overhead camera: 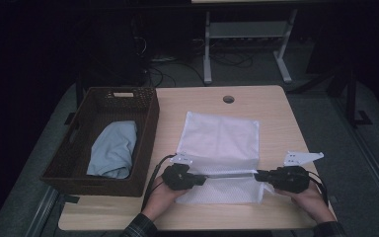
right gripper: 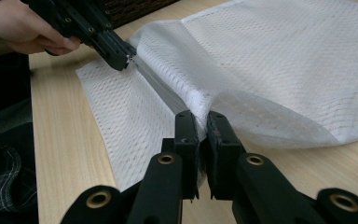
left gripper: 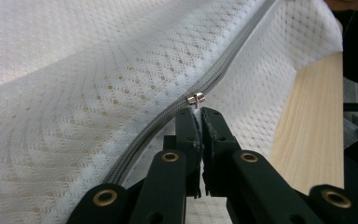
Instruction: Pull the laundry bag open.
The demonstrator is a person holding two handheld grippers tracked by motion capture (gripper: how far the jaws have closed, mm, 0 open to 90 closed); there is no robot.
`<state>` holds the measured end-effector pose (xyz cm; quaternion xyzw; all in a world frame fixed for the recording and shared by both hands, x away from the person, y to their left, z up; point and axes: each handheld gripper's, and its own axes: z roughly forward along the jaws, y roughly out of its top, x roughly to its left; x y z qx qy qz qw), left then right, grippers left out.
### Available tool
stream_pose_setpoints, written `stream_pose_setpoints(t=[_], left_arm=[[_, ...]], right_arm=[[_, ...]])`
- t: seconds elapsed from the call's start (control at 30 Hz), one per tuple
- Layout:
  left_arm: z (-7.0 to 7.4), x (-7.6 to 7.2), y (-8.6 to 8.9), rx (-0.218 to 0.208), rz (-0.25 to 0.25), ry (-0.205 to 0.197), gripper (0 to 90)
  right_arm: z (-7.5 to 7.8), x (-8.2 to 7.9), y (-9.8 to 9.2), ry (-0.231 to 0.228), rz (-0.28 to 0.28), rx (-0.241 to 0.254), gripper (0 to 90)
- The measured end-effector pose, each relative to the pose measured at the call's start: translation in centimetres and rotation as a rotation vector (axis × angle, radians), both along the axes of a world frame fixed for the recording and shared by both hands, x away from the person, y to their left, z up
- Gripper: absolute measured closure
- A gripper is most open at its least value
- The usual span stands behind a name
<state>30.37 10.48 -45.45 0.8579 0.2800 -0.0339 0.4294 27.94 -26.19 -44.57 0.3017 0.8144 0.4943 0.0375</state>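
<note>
A: White mesh laundry bag (overhead camera: 220, 148) is lying mid-surface (overhead camera: 271, 106), near edge lifted off the wood, zipper (left gripper: 168, 119) running along that edge between the two hands.

B: Tongs?

A: Left tongs (left gripper: 197, 110) are clamping narrow on the zipper pull (left gripper: 196, 99). Right tongs (right gripper: 202, 122) are pinching the mesh at the bag's far corner, holding the zipper line taut.

B: What's risky?

A: The pull is tiny and only the tips are gripping it, so it's likely slipping out if the left hand (overhead camera: 164, 193) tugs at an angle to the track. If the right side is slackening, mesh could be bunching into the slider and jamming. Too hard a pull and the whole bag is dragging across the surface instead of unzipping.

B: Anything nearby?

A: Dark wicker basket (overhead camera: 148, 148) sitting just left of the bag, light blue cloth (overhead camera: 113, 148) inside. A left elbow swinging out could be bumping it.
</note>
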Motion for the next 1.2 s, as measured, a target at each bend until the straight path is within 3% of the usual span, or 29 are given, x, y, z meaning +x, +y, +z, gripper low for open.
stream_pose_setpoints(t=[0.87, 1.2], left_arm=[[0.2, 0.2, 1.2, -0.008, 0.029, -0.001, 87.1], [0.1, 0.3, 1.2, 0.010, 0.029, -0.004, 87.1]], right_arm=[[0.2, 0.5, -1.6, -0.016, -0.059, -0.004, 83.5], [0.2, 0.6, -2.2, -0.017, -0.080, -0.001, 83.5]])
